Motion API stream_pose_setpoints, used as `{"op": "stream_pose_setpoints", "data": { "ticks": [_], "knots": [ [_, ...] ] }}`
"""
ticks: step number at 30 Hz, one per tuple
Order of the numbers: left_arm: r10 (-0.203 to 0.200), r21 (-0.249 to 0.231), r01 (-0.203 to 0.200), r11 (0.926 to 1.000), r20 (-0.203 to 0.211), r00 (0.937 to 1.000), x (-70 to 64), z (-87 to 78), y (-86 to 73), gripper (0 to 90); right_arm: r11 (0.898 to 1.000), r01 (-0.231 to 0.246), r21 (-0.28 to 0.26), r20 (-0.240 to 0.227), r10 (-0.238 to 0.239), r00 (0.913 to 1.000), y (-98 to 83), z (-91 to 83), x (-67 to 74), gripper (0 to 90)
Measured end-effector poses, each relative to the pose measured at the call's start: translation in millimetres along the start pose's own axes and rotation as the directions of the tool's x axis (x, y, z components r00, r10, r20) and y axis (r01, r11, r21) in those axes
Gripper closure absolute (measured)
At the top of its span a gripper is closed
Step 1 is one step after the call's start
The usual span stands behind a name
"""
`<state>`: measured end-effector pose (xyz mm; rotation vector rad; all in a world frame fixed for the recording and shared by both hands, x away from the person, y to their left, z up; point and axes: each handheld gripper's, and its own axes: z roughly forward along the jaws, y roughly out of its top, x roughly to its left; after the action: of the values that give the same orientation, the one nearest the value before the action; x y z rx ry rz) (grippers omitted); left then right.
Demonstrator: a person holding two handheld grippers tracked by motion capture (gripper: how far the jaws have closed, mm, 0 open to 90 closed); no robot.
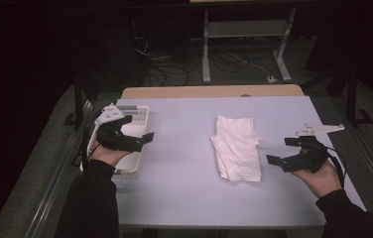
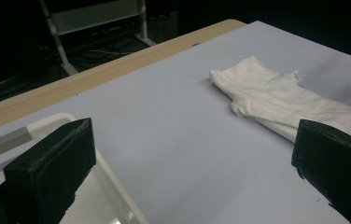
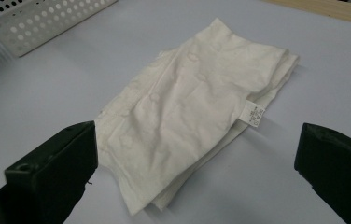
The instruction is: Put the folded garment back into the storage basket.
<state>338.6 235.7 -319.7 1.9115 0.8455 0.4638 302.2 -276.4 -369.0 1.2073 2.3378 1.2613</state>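
Folded white cloth [image 1: 237, 148] sits mid-frame on table [image 1: 184, 193]; our right gripper [image 1: 284, 151] & left gripper [image 1: 137, 140] both gape, empty. Risk: we pinch only top layer, so fold unravels before basket [image 1: 142, 116] at left.

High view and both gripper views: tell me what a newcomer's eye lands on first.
The crumpled white folded cloth lies mid-table on the pale blue tabletop, bright against the dark room. A white perforated plastic basket sits at the table's left edge under the open left gripper. The open right gripper hovers right of the cloth.
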Motion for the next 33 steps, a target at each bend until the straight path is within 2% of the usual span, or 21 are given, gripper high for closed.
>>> {"op": "stream_pose_setpoints", "data": {
  "ticks": [18, 33],
  "knots": [
    [0.013, 0.002, -0.013, 0.9999, 0.033, 0.9994, -6.2, 23.4, 21.6, 0.0, 0.999, -0.001, 0.037, -0.031, 0.002, 0.9995, -2.7, 16.6, 4.0, 0.0],
    [-0.003, 0.008, 0.002, 1.0000, 0.046, 0.9989, -7.7, 41.6, 26.1, 0.0, 0.998, -0.017, 0.066, -0.046, 0.021, 0.9987, -12.1, 29.1, 3.6, 0.0]
  ]
}}
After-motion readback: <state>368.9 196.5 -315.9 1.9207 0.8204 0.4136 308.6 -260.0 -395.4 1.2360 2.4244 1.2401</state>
